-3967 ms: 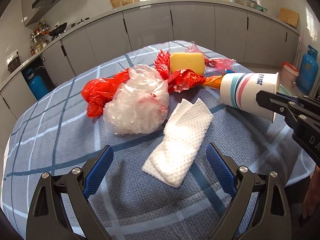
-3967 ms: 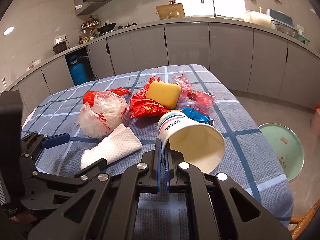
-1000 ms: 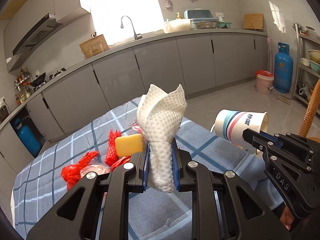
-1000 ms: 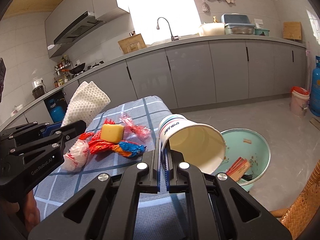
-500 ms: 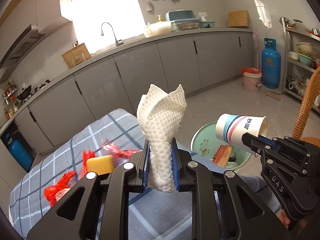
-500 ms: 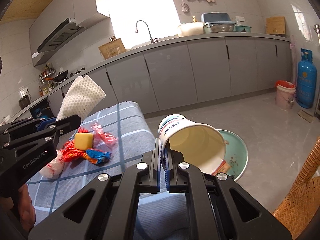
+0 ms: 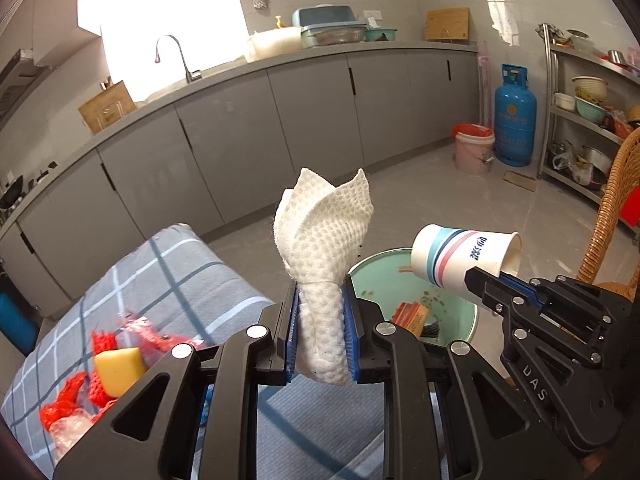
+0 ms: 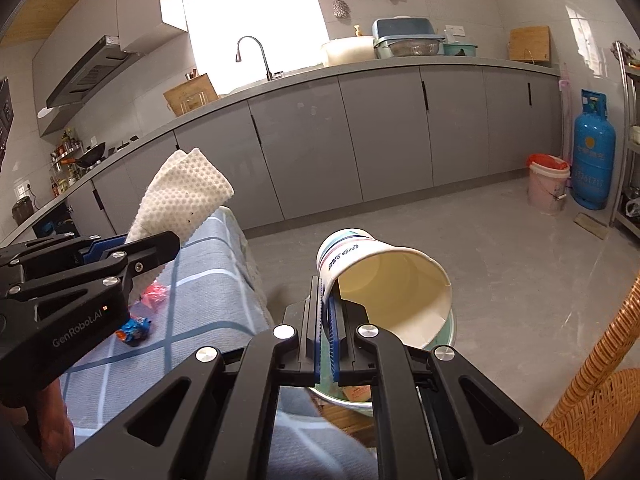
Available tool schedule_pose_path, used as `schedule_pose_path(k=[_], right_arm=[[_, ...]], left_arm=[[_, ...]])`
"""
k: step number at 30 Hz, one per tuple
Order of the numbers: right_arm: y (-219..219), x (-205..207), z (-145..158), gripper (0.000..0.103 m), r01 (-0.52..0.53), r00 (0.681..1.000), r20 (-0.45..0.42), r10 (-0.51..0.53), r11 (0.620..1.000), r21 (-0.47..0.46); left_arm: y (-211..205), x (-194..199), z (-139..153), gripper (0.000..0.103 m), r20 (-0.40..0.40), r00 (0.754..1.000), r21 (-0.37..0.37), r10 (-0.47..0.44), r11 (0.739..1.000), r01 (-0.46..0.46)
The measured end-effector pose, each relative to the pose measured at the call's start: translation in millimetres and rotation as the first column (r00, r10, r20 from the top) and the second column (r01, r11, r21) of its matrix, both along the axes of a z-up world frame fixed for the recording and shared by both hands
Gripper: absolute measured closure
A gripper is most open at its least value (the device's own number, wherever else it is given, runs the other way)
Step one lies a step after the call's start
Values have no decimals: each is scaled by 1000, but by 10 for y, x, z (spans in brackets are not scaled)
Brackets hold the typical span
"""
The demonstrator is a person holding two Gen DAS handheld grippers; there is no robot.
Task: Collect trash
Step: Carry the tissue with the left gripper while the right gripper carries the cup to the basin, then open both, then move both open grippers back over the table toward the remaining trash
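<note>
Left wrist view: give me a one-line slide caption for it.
Left gripper clamps a white paper towel while the right gripper carries a striped paper cup above the green basin.

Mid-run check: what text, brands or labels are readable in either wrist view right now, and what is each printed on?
"DAS": on the right gripper body, cut off by the frame edge.
"GenRobot.AI": on the left gripper body.
Blue characters on the paper cup: too stylized to read.
Faint markings on the blue gas cylinder: too blurred to read.
Print on the wrappers on the table: too small to read.
</note>
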State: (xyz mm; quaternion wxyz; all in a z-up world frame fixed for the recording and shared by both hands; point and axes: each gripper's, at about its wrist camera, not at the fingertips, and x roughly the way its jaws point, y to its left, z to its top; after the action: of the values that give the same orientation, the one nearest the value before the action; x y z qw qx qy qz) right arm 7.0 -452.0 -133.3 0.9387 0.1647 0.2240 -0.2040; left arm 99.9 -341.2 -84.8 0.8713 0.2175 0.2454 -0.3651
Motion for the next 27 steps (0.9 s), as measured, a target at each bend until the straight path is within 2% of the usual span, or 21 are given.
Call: schedule_pose_path(k=[4,12,14,15,18,19,21,22,24,27], right_arm=[[-179,116,-107,98,5,999,-34,-5,1000,2],[-462,302,-316,97,9,996,-90,-8,1000,7],[-514,348,-370,97,4,995,-103,-2,1000,14],[-545,380,-411,95,-4,994,-113,6,1000,19],[-603,431,-530,93,4,990,-140,-2,1000,14],[-625,438,-574,92,8,989,-148,-5,1000,22],[-650,412,-624,76,25,989,-148,-20,999,33],[-655,385,-636,61,34,990,-140,-28,999,41],[-664,334,-651,57,52,990,-136,-45,997,51],[-650,273,-645,46,70,990,-128,-61,995,65]], left_arm=[[-209,99,-107,82,-52,998,4,-34,999,34],[-537,356,-382,81,-145,989,26,-23,999,27],[-595,413,-440,74,-150,989,35,-7,999,13],[-606,435,-455,64,-153,988,32,-2,999,7],[-642,480,-510,57,-171,985,29,-8,999,13],[-640,486,-525,48,-167,986,35,-2,999,7],[-602,503,-524,42,-161,987,30,11,1000,-7],[-583,508,-533,42,-165,986,30,12,1000,-7],[-543,517,-548,39,-169,985,33,23,999,-18],[-462,508,-551,38,-175,984,35,38,999,-32]])
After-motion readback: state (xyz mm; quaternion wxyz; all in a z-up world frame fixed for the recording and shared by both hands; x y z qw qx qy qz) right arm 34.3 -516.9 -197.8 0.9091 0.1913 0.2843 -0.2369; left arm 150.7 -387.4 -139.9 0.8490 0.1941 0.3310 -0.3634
